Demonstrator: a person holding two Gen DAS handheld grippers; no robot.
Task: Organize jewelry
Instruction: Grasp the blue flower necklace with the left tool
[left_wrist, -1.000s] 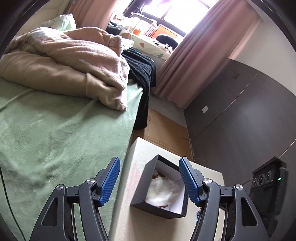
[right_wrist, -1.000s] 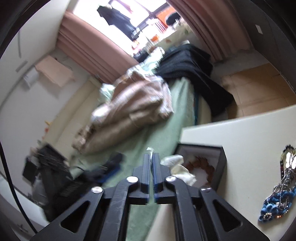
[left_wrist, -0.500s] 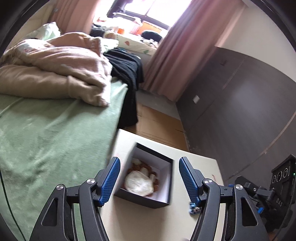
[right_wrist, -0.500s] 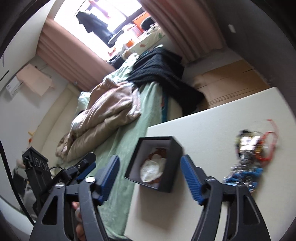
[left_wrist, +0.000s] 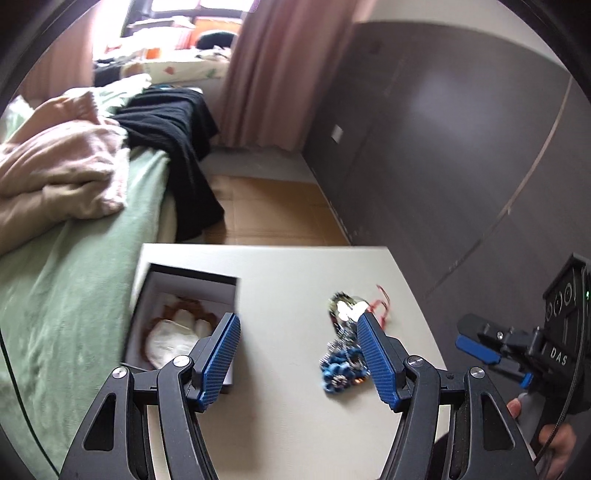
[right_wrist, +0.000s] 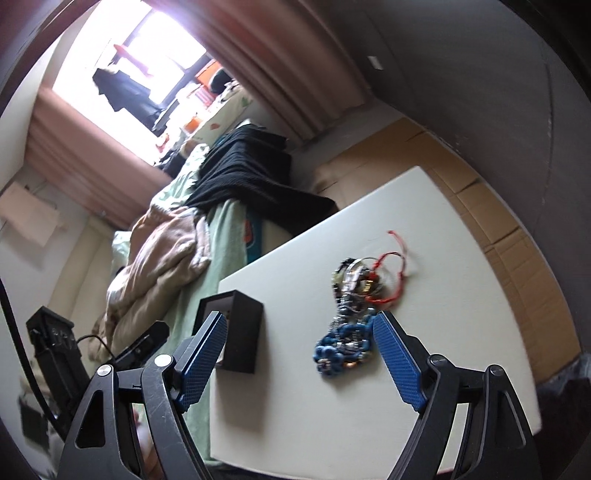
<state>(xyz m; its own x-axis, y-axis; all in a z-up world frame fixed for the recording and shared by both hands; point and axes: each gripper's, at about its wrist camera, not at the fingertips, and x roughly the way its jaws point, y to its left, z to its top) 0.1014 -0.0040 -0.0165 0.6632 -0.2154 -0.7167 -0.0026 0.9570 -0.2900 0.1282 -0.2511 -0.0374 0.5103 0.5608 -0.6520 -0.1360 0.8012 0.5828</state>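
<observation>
A tangled jewelry pile (left_wrist: 343, 354) of blue beads, silver pieces and a red cord lies on the white table (left_wrist: 295, 266). Left of it stands an open black box (left_wrist: 192, 275) holding a white pouch and brown beads. My left gripper (left_wrist: 297, 321) hovers open between box and pile, nothing between its blue pads. In the right wrist view my right gripper (right_wrist: 299, 321) has its jaws opening wide and empty, above the table in front of the jewelry pile (right_wrist: 351, 325), with the black box (right_wrist: 242, 332) at its left finger. A hand holds it at the right edge.
A bed with a green sheet (left_wrist: 74, 295), a beige blanket (left_wrist: 59, 170) and a black garment (left_wrist: 177, 140) runs along the table's left side. Cardboard covers the floor (left_wrist: 273, 210) beyond the table. A dark panelled wall (left_wrist: 443, 147) stands on the right.
My right gripper, shut a second ago, has opened wide. Both grippers have swung to the right, from the black box toward the jewelry pile, which is now in both views.
</observation>
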